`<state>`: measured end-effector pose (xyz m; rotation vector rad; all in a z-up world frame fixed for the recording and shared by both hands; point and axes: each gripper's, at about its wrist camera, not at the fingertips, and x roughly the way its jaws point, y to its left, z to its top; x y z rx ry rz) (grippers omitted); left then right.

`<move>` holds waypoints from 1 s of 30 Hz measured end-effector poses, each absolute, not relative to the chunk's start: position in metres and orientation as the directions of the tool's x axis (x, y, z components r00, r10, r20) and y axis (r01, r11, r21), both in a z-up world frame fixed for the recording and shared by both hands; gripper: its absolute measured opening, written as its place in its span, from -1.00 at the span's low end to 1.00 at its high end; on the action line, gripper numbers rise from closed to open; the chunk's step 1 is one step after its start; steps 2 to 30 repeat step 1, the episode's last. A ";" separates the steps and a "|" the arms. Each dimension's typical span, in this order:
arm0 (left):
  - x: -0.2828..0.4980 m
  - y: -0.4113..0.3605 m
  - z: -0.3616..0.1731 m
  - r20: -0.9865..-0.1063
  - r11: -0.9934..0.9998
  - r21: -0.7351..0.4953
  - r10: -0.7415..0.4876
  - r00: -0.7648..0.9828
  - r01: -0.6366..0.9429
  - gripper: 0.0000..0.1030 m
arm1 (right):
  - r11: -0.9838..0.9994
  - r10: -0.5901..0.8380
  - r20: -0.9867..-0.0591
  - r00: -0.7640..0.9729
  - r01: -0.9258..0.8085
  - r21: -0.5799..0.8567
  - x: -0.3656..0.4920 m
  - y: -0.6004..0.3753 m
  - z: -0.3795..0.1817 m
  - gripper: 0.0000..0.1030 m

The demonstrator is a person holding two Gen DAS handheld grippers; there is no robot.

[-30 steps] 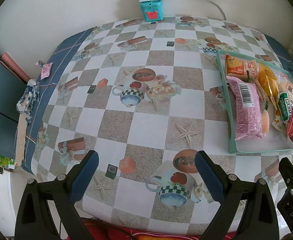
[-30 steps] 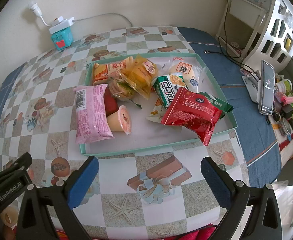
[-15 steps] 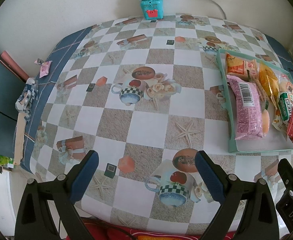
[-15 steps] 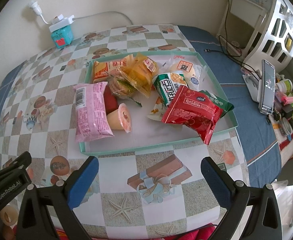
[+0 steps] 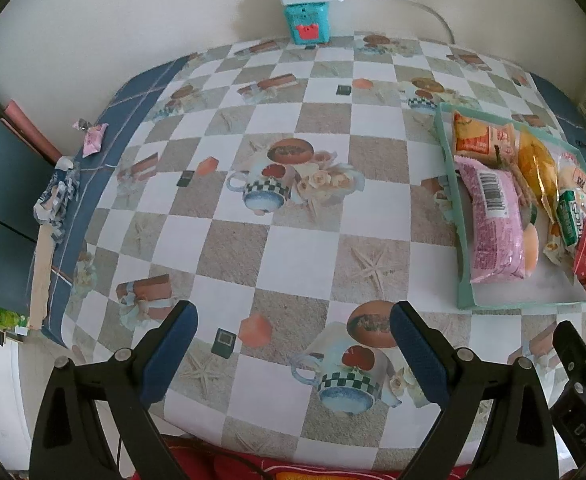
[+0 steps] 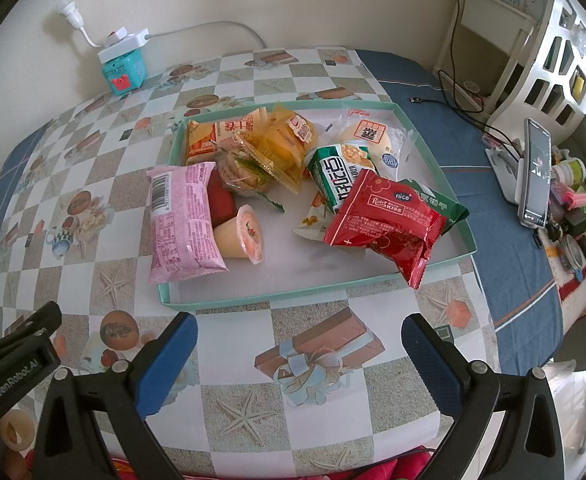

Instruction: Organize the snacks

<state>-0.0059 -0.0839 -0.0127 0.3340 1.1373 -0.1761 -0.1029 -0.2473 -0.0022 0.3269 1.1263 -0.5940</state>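
Note:
A shallow teal tray (image 6: 277,297) (image 5: 464,300) holds several snacks: a pink packet (image 6: 183,216) (image 5: 493,224), a red packet (image 6: 385,224), a green-and-white packet (image 6: 335,178), an orange jelly cup (image 6: 243,234), and yellow and orange packets (image 6: 289,140) at the back. My right gripper (image 6: 299,342) hangs open over the table's front edge, short of the tray, with nothing between its fingers. Well left of the tray, my left gripper (image 5: 293,340) is open too and holds nothing.
The checked tablecloth (image 5: 277,240) covers the table. A teal box with a white power strip (image 6: 124,64) stands by the back wall. A small pink wrapper (image 5: 93,140) lies at the left edge. A phone on a stand (image 6: 533,172) and clutter sit to the right.
Both views have shifted slightly, as if the grippers drew back or rose a little. Nothing on the table or in the tray has moved; both grippers remain open.

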 end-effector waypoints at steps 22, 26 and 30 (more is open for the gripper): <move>-0.006 -0.083 -0.012 -0.911 0.938 0.164 0.024 0.413 0.307 0.88 | 0.801 -0.278 -0.913 0.300 0.596 -0.048 -0.103 -0.247 -0.002 1.00; -0.006 -0.083 -0.012 -0.911 0.938 0.164 0.024 0.413 0.307 0.88 | 0.801 -0.278 -0.913 0.300 0.596 -0.048 -0.103 -0.247 -0.002 1.00; -0.006 -0.083 -0.012 -0.911 0.938 0.164 0.024 0.413 0.307 0.88 | 0.801 -0.278 -0.913 0.300 0.596 -0.048 -0.103 -0.247 -0.002 1.00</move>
